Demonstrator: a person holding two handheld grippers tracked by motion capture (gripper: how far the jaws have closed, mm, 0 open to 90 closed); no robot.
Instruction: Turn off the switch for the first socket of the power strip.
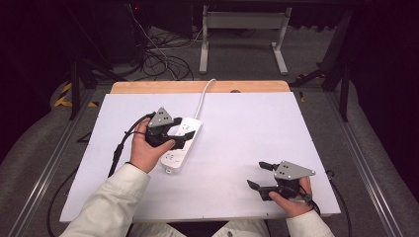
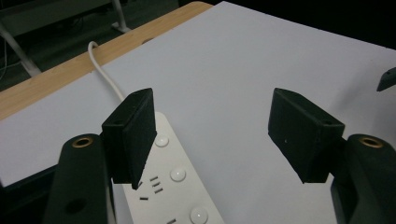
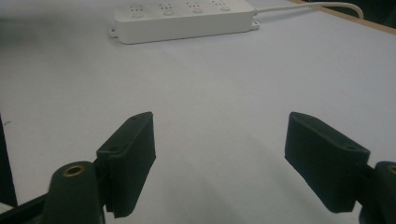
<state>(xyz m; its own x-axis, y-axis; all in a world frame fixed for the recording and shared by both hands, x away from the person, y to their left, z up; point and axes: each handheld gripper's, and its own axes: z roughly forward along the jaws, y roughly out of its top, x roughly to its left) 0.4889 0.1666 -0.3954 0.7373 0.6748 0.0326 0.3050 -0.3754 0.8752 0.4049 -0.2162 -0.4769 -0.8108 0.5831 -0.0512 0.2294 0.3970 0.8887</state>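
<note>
High view: left gripper point(image 1: 181, 135) spread wide over power strip point(image 1: 181, 144), gripping nothing; strip under its left jaw. Right gripper point(image 1: 260, 176) spread too, empty, well apart from strip.

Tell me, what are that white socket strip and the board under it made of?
The power strip looks like smooth, slightly glossy white plastic: moulded edges, round buttons. The white board looks matte, perhaps foam board or painted panel; that's unclear. Behind it, the table edge shows wood grain.
</note>
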